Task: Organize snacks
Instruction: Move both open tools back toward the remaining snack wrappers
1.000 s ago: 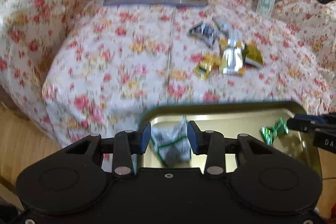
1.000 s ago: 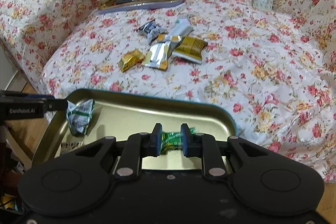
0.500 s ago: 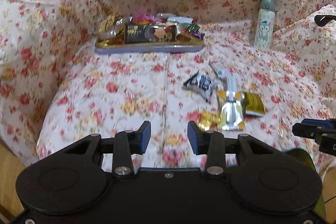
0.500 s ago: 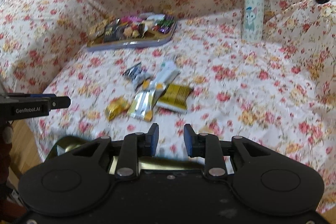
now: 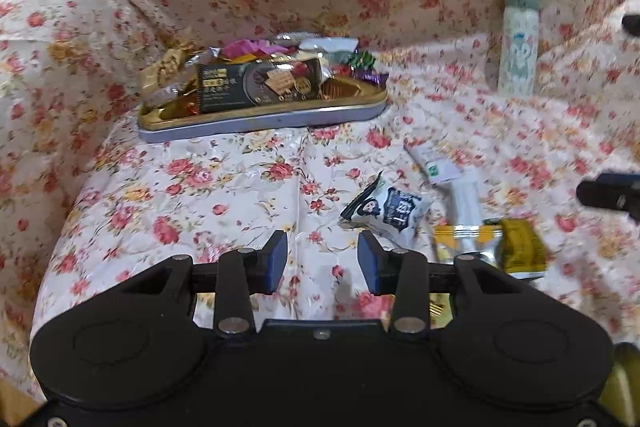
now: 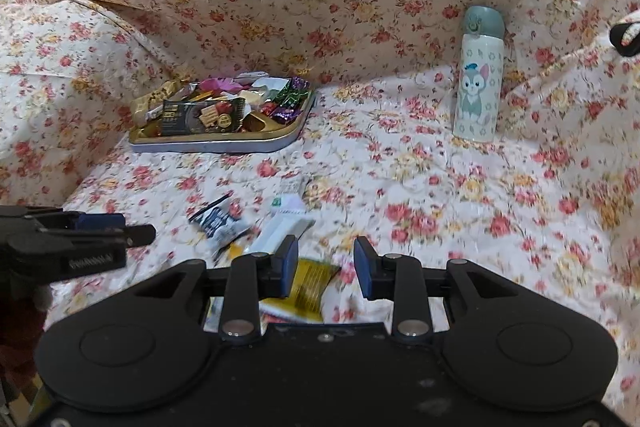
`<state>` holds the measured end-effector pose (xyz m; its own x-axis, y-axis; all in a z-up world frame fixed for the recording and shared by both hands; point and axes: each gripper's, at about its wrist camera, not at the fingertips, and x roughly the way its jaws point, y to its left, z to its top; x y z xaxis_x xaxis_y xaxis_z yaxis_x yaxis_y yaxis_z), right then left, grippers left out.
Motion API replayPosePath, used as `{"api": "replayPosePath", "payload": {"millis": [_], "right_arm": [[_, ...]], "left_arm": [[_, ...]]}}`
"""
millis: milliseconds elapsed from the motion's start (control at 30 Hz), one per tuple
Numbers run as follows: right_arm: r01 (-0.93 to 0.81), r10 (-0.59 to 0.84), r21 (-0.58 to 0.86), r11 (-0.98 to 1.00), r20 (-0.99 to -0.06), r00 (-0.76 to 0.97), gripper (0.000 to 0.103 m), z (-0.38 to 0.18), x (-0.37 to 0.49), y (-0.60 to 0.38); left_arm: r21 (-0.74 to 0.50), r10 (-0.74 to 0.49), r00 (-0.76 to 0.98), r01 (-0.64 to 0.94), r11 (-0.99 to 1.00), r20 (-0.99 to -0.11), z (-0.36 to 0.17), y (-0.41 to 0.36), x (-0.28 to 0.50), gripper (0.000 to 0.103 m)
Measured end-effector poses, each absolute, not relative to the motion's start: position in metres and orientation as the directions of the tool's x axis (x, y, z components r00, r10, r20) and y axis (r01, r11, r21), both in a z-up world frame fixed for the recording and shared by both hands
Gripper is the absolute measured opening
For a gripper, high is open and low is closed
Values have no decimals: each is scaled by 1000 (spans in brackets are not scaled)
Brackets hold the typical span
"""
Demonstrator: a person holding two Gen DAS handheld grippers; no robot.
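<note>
We hold our left gripper (image 5: 322, 261) over the floral cover (image 5: 224, 187), its jaws apart with nothing between them. Our right gripper (image 6: 324, 265) is likewise spread and empty, above the yellow packet (image 6: 310, 287). The loose snacks lie close together near us: a white-and-navy packet (image 5: 388, 209), a long white wrapper (image 5: 434, 165) and a silver packet (image 5: 468, 239) beside the yellow one. Farther off to the left sits the tin tray (image 6: 216, 145), heaped with wrapped snacks. A cat-print bottle (image 6: 478, 79) stands upright far right.
</note>
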<state>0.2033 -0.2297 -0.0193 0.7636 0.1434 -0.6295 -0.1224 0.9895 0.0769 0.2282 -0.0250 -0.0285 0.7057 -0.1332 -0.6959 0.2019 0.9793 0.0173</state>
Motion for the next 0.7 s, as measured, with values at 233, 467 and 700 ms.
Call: {"api": "replayPosePath", "payload": {"millis": [233,467,700], "right_arm": [[-152,162,72,986,-644,747,35,-31,234,-221],[-164,173,77,984,-665,727,35,-43,266,-210],[-186,172,52,981,-668,724,36,-52,290,-196]], "left_arm": [[36,-135,682,231,972,-719,-47,-32,247,49],[14,-156,673,240,971,-723,-52,-36,254,49],[4,-152,666,226,974,-731,-60,-39,271,49]]}}
